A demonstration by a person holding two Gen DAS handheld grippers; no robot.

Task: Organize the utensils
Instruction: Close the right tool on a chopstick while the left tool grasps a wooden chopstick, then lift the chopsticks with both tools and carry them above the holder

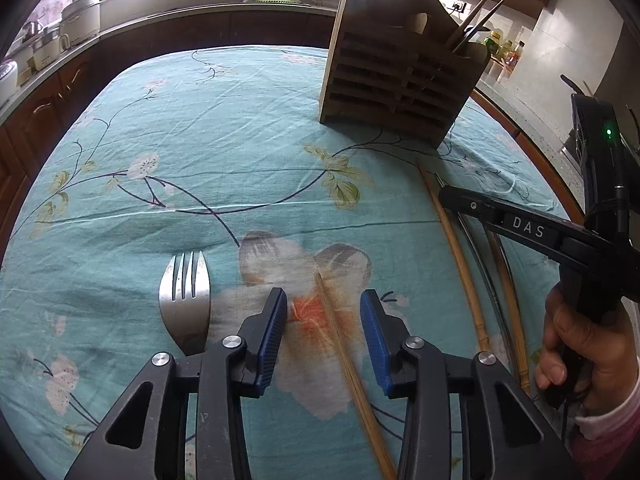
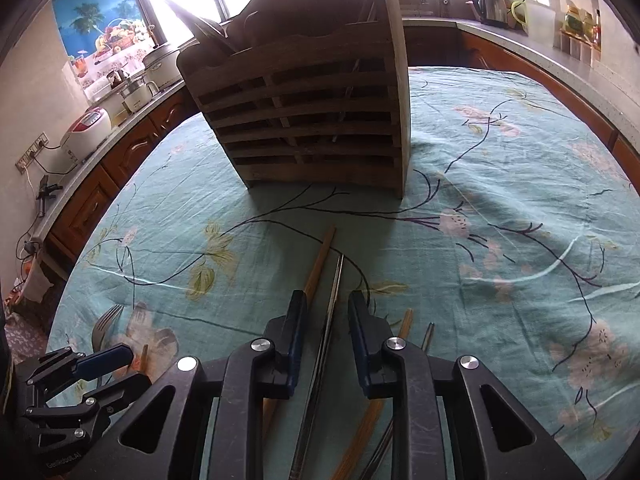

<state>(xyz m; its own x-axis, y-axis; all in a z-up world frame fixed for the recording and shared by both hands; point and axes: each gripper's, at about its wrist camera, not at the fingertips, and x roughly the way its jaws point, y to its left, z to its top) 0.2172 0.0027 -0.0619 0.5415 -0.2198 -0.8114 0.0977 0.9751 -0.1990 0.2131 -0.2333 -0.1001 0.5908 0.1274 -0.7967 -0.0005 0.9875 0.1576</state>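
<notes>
Loose utensils lie on the teal floral cloth, near side of the wooden holder.

Left: wooden chopstick runs near-to-far between our left gripper pads, closer to the right pad. Jaws part-open, visible gap both sides, nothing clamped. Fork sits just left of that gripper, tines pointing far.

Right: metal chopstick runs lengthwise through our right gripper, axis aimed at the holder. Jaws narrow, but slivers of gap show either side; we read it as not yet pinched. Bamboo chopstick lies just outside the left pad.

Both sticks already line up with the fingers, so we likely just squeeze and lift. Holder is far and right of the left gripper, straight ahead of the right one, so the right has the shorter carry.
</notes>
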